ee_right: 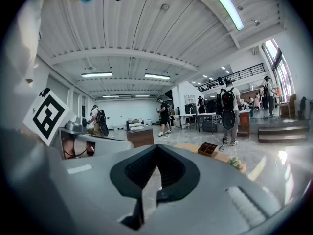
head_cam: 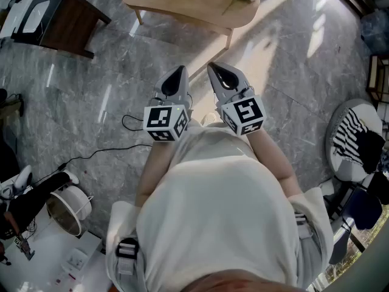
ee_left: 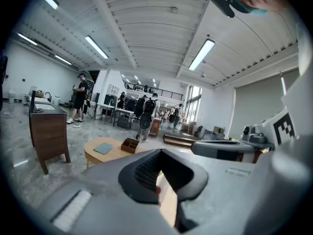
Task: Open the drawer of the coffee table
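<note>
Person's white shirt [head_cam: 213,212] fills foreground; left tongs [head_cam: 177,73] and right tongs [head_cam: 219,72] both closed, empty, side by side. Well ahead: coffee table [head_cam: 200,8]; drawer not visible, possibly under near edge. Person should approach, lower, open tongs before handle.

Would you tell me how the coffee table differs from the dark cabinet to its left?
The coffee table is pale wood with a rounded top; the cabinet is dark brown and square-cornered. The coffee table sits low, while the cabinet stands clearly taller in the left gripper view. The coffee table's top is mostly bare; a white item covers part of the cabinet's. Both stand on legs on the grey floor.
</note>
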The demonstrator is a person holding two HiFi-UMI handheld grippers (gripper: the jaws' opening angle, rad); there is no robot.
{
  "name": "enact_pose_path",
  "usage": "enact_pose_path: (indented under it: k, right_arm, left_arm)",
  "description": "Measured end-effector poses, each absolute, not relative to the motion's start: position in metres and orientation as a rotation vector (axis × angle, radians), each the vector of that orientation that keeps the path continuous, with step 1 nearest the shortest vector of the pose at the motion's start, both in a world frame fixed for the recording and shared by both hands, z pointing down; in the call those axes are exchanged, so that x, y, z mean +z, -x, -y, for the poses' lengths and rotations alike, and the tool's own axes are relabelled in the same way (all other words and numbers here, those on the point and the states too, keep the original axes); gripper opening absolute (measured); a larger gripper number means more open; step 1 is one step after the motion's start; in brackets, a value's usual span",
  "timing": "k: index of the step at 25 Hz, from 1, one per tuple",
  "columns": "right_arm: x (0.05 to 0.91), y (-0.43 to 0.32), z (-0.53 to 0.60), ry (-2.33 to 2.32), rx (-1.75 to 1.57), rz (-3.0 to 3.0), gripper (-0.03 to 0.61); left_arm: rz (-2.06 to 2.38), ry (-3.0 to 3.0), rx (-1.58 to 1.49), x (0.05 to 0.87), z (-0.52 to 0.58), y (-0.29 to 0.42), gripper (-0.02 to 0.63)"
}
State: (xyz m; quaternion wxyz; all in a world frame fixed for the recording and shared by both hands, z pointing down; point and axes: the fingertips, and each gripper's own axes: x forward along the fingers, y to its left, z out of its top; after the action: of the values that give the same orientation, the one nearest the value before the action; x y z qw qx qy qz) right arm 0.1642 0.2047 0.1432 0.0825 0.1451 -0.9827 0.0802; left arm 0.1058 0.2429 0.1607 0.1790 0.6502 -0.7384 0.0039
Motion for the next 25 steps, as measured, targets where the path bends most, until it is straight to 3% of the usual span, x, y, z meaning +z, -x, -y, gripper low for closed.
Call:
enact_pose_path:
  k: [16,25]
  right_arm:
    - [0.160,-0.160,-0.193,-0.430,0.345,2.923,-0.002]
    - [0.169,-0.117,-0.170,-0.424,0.278,2.891,-0.002]
  left_arm:
    - [2.112,-1.783,-0.029,0.170,-0.245,-0.092,0.002]
    - [2.080,-1.803,-0.019,0.185,-0.212,-0.050,0.002]
